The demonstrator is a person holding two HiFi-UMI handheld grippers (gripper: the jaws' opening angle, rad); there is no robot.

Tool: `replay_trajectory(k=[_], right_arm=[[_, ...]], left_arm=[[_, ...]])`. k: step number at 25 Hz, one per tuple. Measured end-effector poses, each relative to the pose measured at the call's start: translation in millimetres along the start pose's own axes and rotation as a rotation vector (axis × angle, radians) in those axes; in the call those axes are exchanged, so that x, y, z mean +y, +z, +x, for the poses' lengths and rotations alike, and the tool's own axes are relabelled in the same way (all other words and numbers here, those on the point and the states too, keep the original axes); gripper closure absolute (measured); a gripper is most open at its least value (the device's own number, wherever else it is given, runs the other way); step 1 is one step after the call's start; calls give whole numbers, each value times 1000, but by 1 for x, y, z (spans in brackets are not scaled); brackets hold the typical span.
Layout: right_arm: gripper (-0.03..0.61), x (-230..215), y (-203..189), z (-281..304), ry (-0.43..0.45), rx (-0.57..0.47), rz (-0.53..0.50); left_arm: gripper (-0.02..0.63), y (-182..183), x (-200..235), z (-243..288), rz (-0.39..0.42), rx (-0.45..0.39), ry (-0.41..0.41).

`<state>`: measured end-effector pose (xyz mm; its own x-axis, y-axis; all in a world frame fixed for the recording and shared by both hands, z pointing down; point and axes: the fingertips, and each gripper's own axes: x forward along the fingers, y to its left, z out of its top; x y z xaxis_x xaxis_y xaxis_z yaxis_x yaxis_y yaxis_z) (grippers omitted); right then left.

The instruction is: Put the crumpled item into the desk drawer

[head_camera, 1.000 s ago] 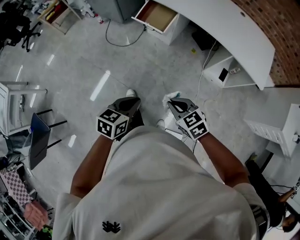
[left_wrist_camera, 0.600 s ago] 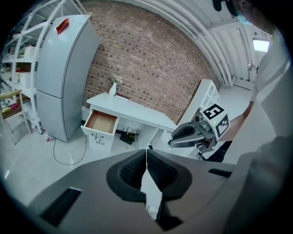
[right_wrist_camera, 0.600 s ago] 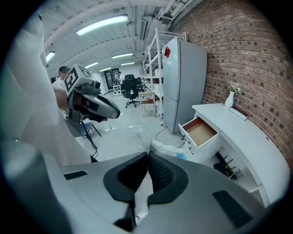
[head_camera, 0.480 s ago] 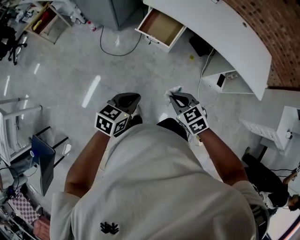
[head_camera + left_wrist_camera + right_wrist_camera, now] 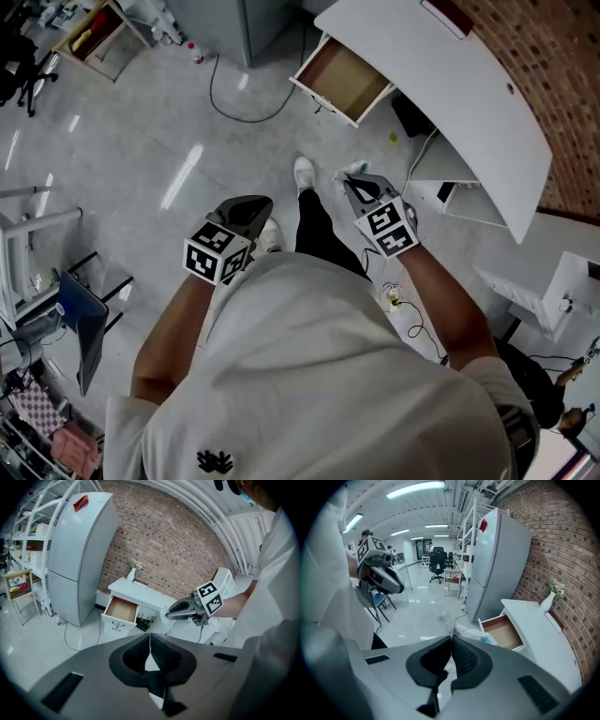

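Observation:
My right gripper (image 5: 356, 180) is shut on a crumpled clear plastic item (image 5: 461, 629) that sticks out past the jaw tips; in the head view the crumpled item (image 5: 353, 169) shows as a small white bit at the tip. The white desk (image 5: 441, 84) stands ahead with its drawer (image 5: 343, 78) pulled open and its wooden bottom bare. In the right gripper view the drawer (image 5: 502, 631) lies just right of the held item. My left gripper (image 5: 251, 204) is shut with nothing in it, held level beside the right one. The left gripper view shows the drawer (image 5: 121, 610) and the right gripper (image 5: 186, 610).
A grey fridge (image 5: 77, 555) stands left of the desk, a black cable (image 5: 246, 94) loops on the floor before it. A white open shelf unit (image 5: 448, 192) sits under the desk's right end. Chairs (image 5: 80, 300) and shelving (image 5: 98, 33) stand to the left. The person's shoes (image 5: 304, 173) are on the floor.
The person has stepped closer to the desk; the open drawer and desk now sit nearer to the right gripper. Both grippers stay shut, the right still holding the crumpled item.

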<state>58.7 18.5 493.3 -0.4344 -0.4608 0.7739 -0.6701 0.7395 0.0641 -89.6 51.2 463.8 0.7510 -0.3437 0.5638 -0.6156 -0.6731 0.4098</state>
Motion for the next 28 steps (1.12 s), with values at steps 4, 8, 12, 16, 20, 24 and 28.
replay_trajectory(k=[4,8,12,16,20,24,28], right_arm=[[549,-74,23,50,-19,21,-113],[549,-152,42,107,-17,51,-232],[549,-226,51,175,3,79,-305],[549,-276,56,242,26,117,-330],[549,-305,43,301,30,167,-336],[549,-329,20,349,40,218,-304],[549,-346,4,392,36,265,-285]], left_arm=[[589,37,38,28,-31,6,43],[589,89,75,60,-67,-5,87],[589,134,105,103,-93,-8,125],[589,166,134,134,-126,1,145],[589,179,154,158,-160,10,164],[589,185,166,183,-190,27,172],[589,188,178,198,-206,45,174]])
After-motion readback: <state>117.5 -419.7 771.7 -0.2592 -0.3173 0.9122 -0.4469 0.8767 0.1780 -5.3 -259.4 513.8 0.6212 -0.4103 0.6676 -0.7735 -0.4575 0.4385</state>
